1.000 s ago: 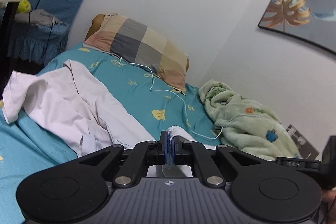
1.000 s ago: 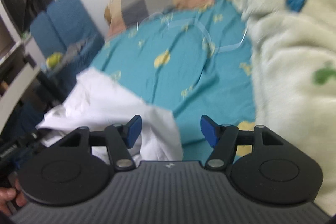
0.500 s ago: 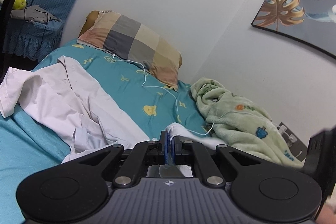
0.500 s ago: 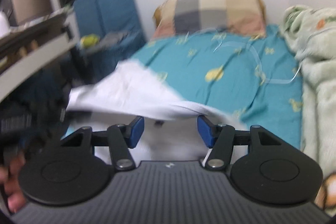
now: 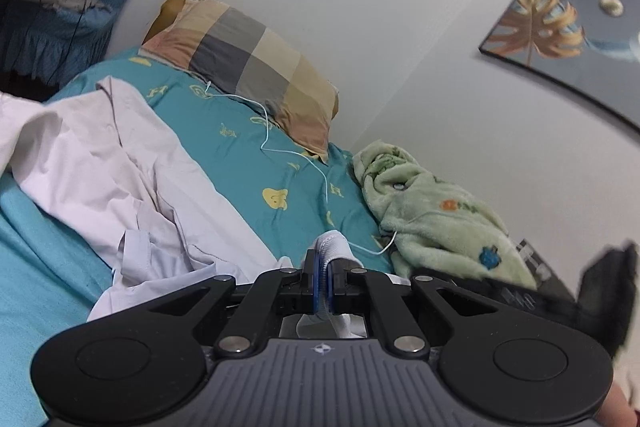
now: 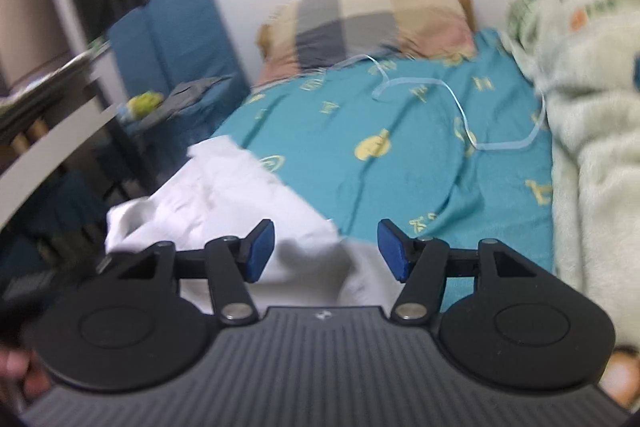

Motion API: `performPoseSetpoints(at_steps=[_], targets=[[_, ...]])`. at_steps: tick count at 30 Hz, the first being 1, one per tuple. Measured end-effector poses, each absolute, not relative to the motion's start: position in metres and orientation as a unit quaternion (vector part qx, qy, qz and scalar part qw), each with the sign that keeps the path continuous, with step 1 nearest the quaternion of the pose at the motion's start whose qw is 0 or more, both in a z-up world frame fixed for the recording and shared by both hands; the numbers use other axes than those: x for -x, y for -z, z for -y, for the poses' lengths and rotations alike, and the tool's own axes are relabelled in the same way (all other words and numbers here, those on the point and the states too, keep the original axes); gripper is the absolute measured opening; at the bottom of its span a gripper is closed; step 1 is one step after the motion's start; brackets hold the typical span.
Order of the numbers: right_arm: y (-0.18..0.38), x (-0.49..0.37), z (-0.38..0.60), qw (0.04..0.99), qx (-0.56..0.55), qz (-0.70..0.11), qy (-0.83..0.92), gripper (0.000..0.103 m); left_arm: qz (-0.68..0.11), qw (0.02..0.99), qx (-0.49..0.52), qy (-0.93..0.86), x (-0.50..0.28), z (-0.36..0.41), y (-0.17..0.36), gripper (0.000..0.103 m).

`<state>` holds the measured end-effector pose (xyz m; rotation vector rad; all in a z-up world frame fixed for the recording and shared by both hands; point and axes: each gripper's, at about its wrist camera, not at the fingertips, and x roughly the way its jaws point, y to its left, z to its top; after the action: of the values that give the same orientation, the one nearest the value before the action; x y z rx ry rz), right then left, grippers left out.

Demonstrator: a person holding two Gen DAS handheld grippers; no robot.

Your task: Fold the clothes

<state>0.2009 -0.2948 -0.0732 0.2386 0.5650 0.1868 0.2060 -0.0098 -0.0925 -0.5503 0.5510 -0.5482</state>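
One white shirt [image 5: 132, 163], thin and creased, lies spread on the teal sheet [image 5: 248, 163] to my left; my left gripper [image 5: 322, 281] pinches a hemmed fold of it. My right gripper [image 6: 326, 251] is spread, with the shirt just beyond its left finger. One checked pillow [image 5: 256, 67], one fleecy green blanket [image 5: 436, 215], one thin white cable [image 5: 296, 155].
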Motion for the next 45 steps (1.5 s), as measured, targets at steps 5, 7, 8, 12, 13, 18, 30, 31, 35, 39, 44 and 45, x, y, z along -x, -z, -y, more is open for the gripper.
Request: performPoseSetpoints(at_steps=[5, 7, 8, 12, 13, 18, 30, 31, 35, 39, 44, 45], targets=[[0.079, -0.189, 0.266, 0.942, -0.066, -0.306, -0.118, 0.059, -0.250, 0.876, 0.321, 0.258, -0.209, -0.011, 0.089, 0.004], [0.094, -0.197, 0.263, 0.934, -0.078, -0.333, -0.104, 0.058, -0.234, 0.876, 0.333, 0.260, -0.206, -0.016, 0.083, 0.004], [0.102, -0.201, 0.263, 0.930, -0.082, -0.347, -0.092, 0.054, -0.228, 0.875, 0.336, 0.262, -0.205, -0.018, 0.080, 0.004], [0.125, -0.212, 0.259, 0.929, -0.058, -0.362, -0.050, 0.051, -0.213, 0.875, 0.339, 0.274, -0.201, -0.020, 0.071, 0.004], [0.128, -0.214, 0.256, 0.930, -0.043, -0.363, -0.043, 0.051, -0.210, 0.876, 0.336, 0.276, -0.200, -0.019, 0.070, 0.004], [0.122, -0.214, 0.258, 0.930, -0.032, -0.364, -0.028, 0.005, -0.211, 0.884, 0.318, 0.272, -0.197, -0.014, 0.073, 0.004], [0.066, -0.132, 0.349, 0.917, -0.195, -0.348, -0.011, 0.003, -0.249, 0.880, 0.286, 0.286, -0.198, -0.004, 0.077, 0.004], [0.071, -0.131, 0.355, 0.916, -0.187, -0.355, 0.016, 0.003, -0.253, 0.881, 0.278, 0.288, -0.197, 0.000, 0.078, 0.004], [0.073, -0.128, 0.357, 0.922, -0.186, -0.340, 0.023, 0.003, -0.271, 0.882, 0.249, 0.295, -0.193, 0.015, 0.084, 0.004], [0.067, -0.130, 0.317, 0.935, -0.143, -0.318, -0.058, 0.006, -0.269, 0.885, 0.243, 0.293, -0.190, 0.015, 0.085, 0.004], [0.077, -0.138, 0.261, 0.930, -0.024, -0.351, -0.106, 0.025, -0.266, 0.887, 0.256, 0.280, -0.193, 0.009, 0.084, 0.004], [0.080, -0.140, 0.256, 0.930, -0.012, -0.351, -0.106, 0.036, -0.266, 0.886, 0.257, 0.279, -0.193, 0.008, 0.084, 0.004]])
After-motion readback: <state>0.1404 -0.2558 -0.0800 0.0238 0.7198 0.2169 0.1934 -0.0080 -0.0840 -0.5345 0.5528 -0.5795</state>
